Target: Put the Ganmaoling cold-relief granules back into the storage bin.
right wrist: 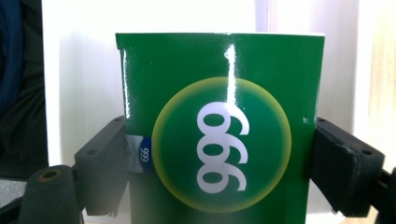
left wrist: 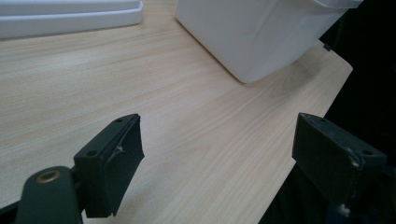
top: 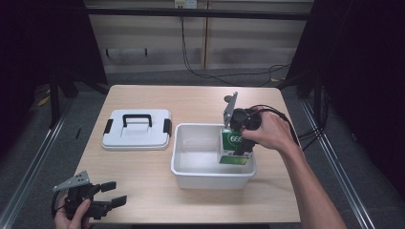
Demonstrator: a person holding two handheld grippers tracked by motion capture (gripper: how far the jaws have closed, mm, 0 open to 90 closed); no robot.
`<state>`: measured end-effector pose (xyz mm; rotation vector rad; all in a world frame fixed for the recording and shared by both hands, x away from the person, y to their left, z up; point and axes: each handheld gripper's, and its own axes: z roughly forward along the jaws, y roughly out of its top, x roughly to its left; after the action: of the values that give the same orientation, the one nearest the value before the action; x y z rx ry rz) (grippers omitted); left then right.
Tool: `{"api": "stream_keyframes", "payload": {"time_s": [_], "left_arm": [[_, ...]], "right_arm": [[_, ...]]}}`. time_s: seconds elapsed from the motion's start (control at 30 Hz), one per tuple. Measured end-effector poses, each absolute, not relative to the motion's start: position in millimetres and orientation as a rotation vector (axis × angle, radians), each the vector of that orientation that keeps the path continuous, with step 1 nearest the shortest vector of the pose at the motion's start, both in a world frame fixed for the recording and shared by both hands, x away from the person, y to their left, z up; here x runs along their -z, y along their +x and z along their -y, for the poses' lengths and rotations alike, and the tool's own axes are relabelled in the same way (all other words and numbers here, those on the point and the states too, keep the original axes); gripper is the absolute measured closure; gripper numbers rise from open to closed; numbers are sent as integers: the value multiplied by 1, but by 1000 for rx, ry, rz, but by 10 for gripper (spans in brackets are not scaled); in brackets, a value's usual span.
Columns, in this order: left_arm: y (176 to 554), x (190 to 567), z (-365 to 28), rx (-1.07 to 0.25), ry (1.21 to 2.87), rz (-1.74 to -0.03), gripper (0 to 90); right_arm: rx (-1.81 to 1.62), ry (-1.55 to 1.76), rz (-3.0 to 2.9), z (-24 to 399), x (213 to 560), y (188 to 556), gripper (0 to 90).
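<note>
- I have the right gripper (top: pixel 237 143) clamped on a green carton (right wrist: pixel 219 126) marked "999", one jaw pressed on each narrow side; gripping it across the sides leaves the printed face toward the gripper's camera and the bottom free to set down.
- In the high view the green carton (top: pixel 232 143) stands upright inside the white plastic bin (top: pixel 185 174), against its right wall. I cannot tell whether its base rests on the bin floor or hangs just above it.
- I judge I am loading the carton into the bin. Keeping it to the right side would leave the left part of the bin free.
- My left gripper (top: pixel 111 194) hangs over the near left corner of the wooden table (top: pixel 143 176), jaws wide apart and holding nothing. In its own view I see bare wood between the jaws, with the bin wall (left wrist: pixel 261 32) farther off.
- I think I keep the left gripper there so it stays out of the right arm's way yet ready to help.
- The bin's white lid (top: pixel 137 129), with its black handle and side clips, lies flat on the table just left of the bin, apart from it. That keeps the bin mouth open for loading, with the lid near enough to refit.
</note>
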<state>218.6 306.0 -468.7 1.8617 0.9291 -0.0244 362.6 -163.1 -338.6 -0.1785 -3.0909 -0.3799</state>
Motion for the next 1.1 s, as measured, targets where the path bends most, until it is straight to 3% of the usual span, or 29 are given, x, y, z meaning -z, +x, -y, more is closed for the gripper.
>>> {"api": "stream_keyframes", "payload": {"time_s": [1.1], "left_arm": [[219, 469, -306, 25, 1862, -929, 162]], "right_arm": [[210, -191, 3096, 154, 381, 367, 152]]}}
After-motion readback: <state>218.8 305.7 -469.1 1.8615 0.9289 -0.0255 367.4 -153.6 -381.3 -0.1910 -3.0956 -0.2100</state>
